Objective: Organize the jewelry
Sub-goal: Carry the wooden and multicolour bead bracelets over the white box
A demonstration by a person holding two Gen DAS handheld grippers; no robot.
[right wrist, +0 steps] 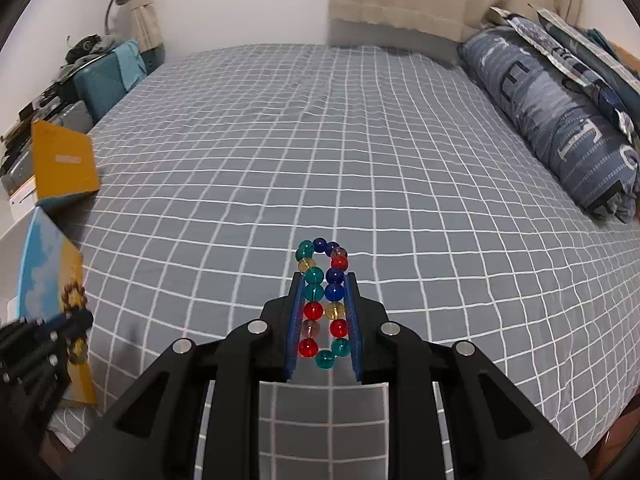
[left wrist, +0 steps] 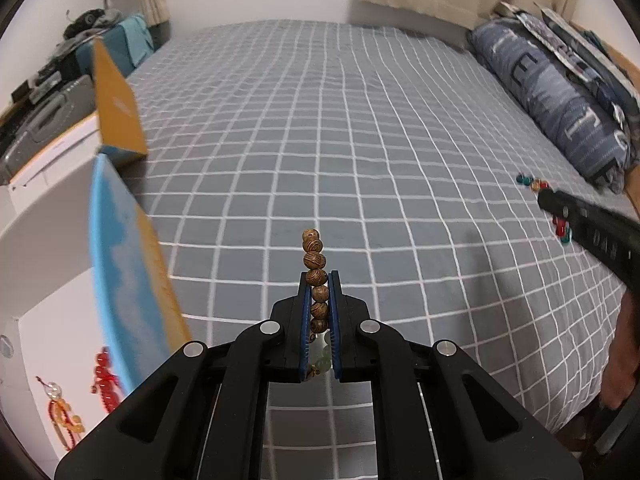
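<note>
My left gripper (left wrist: 319, 276) is shut on a brown wooden bead bracelet (left wrist: 316, 268) with pale green beads lower between the pads, held above the bed. My right gripper (right wrist: 324, 276) is shut on a bracelet of red, blue, teal and yellow glass beads (right wrist: 324, 300). The right gripper also shows in the left wrist view (left wrist: 560, 204), with coloured beads beside it. The left gripper appears blurred in the right wrist view (right wrist: 76, 316) with wooden beads at its tip. A white open box (left wrist: 52, 320) at the left holds a red bead bracelet (left wrist: 105, 380) and an orange one (left wrist: 64, 416).
A grey checked bedsheet (right wrist: 320, 140) covers the bed. The box's blue and yellow flaps (left wrist: 120, 280) stand up at the left bed edge. Blue pillows (right wrist: 560, 120) lie at the right. A cluttered side table (left wrist: 48, 92) stands far left.
</note>
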